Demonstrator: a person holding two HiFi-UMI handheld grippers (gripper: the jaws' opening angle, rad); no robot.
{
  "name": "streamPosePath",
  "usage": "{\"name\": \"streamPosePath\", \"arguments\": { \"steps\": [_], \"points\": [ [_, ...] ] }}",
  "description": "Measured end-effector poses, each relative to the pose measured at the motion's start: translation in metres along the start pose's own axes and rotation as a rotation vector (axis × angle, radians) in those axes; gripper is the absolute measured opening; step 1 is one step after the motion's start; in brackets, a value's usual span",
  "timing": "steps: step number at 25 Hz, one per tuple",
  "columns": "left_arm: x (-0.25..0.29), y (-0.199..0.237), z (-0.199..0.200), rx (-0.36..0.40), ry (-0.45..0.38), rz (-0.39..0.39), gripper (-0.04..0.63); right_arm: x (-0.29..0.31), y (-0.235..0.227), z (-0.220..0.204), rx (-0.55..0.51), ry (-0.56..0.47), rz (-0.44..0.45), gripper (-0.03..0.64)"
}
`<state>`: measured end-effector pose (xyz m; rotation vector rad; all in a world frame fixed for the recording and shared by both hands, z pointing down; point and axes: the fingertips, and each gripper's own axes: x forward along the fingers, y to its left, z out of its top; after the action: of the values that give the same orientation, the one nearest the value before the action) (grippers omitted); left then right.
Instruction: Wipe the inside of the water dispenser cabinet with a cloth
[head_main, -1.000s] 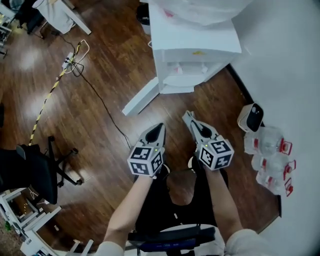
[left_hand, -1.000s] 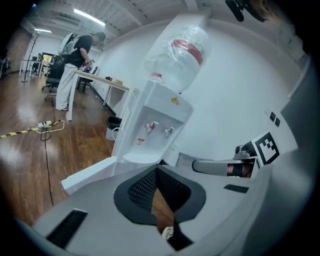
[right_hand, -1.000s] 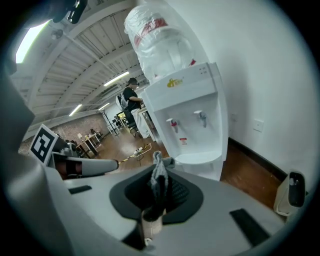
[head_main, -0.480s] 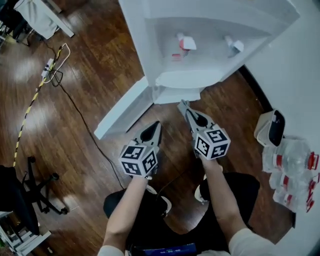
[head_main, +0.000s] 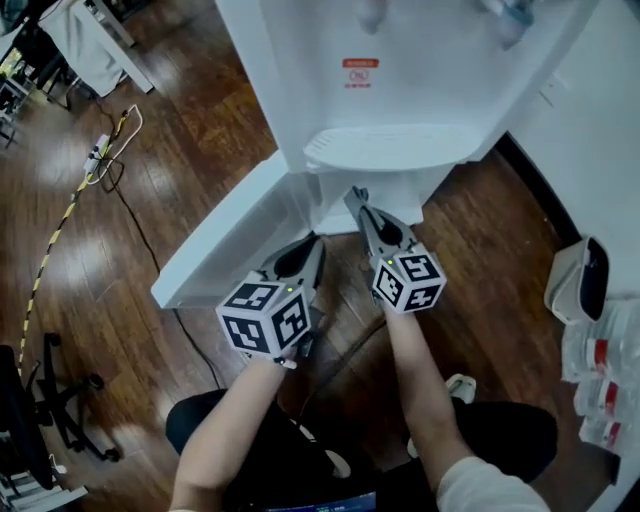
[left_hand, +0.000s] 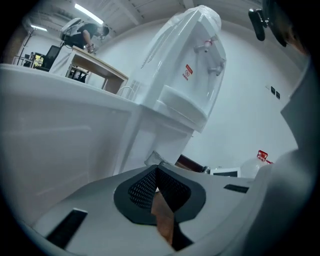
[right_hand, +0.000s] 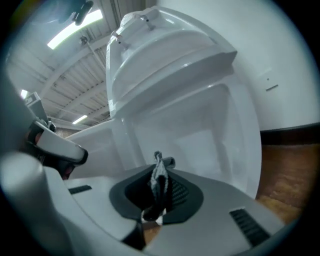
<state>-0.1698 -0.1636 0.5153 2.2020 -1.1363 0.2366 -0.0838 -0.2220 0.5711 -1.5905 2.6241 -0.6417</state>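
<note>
Head view: much nearer than a second ago. Then well back from the water dispenser (head_main: 400, 90), with bare floor (head_main: 180, 130) between; now right up against it, with its white body across the whole top of the frame and the drip ledge (head_main: 390, 148) just above the tools. Lower door (head_main: 230, 235) swung open to the left, as before. Right gripper (head_main: 360, 205) pushed forward to the mouth of the cabinet, just under the ledge. Left gripper (head_main: 310, 250) trailing behind, beside the open door, touching nothing.

Right gripper view: clamped on a thin fold of grey knitted cloth (right_hand: 159, 180) that stands up out of the closed jaws, with the pale hollow of the cabinet (right_hand: 200, 135) straight ahead and close. No contact yet between cloth and any wall, as far as can be seen.

Left gripper view: jaws pressed together with nothing between them, only brown floor through the slit beneath. Dispenser rising beyond, door panel filling the left.

Judging from this: approach over, wiping itself not begun. Calls next, probably, for reaching the cloth inside and pressing it against a wall or the base. Only a small tuft clear of the jaws, so a risk of hard plastic scraping first if angled badly. Door worth watching too, close by the left tool.
</note>
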Motion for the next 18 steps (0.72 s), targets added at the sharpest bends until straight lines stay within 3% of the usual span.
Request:
{"name": "streamPosePath", "arguments": {
  "steps": [5,9,13,16,18],
  "points": [
    [0.005,0.005,0.023,-0.128,-0.091,0.067,-0.012,0.013,0.013,0.010,0.052,-0.118,0.090,0.035],
    [-0.002,-0.017,0.025,-0.015,-0.050,0.088,-0.012,0.020,0.024,0.031,0.019,-0.159,0.161,0.035],
    [-0.012,-0.012,0.023,0.004,-0.033,0.123,-0.012,0.039,0.022,0.056,0.028,-0.229,0.190,0.037],
    [-0.015,-0.019,0.024,0.043,-0.008,0.114,-0.012,0.048,0.030,0.066,0.112,-0.282,0.260,0.037],
    [-0.020,-0.022,0.030,0.009,-0.028,0.113,-0.012,0.051,0.031,0.068,0.172,-0.319,0.276,0.037]
  ]
}}
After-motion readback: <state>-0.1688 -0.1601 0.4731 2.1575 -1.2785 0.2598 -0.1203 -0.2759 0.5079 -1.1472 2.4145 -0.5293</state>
